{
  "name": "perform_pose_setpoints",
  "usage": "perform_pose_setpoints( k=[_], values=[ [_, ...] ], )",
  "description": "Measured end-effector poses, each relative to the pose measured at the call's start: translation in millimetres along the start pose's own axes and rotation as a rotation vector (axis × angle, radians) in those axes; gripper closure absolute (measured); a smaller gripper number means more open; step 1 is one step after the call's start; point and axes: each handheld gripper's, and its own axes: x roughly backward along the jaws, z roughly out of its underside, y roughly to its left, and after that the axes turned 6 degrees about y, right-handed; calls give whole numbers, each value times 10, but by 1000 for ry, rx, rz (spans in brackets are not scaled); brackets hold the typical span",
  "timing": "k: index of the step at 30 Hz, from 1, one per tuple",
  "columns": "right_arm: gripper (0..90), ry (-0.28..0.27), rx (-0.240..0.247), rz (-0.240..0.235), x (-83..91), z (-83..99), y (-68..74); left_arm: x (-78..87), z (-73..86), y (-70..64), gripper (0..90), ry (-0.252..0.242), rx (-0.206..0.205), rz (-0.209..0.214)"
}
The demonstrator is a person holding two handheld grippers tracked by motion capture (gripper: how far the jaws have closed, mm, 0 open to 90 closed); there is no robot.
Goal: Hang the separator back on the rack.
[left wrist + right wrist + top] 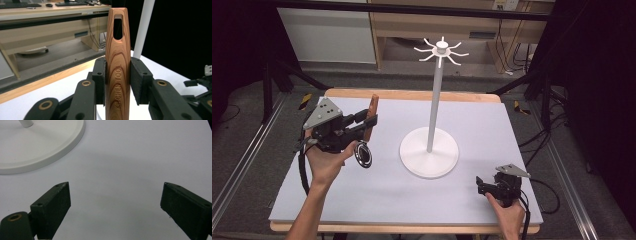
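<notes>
One white hook stand [429, 150], one wooden kitchen tool [118, 65], two claws.

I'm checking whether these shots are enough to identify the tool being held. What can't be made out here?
- Wooden handle, left gripper view: its lower end is cut off by the bottom edge.
- Tool head, high view: a dark round part below the left gripper, too small to tell its type.
- Stand, right gripper view: the base and pole are cut off by the top and left edges.
- Hooks, high view: too small to count surely.
</notes>
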Motion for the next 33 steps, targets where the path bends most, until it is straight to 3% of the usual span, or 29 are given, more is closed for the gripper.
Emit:
perform_pose_setpoints(
  k=[22,33],
  values=[
    [97,7,2,9,-9,-5,-9,-21,-495,-188,673,-86,-45,51],
    [97,3,-3,7,-1,-3,-13,-99,-611,-280,673,-99,-59,67]
  ],
)
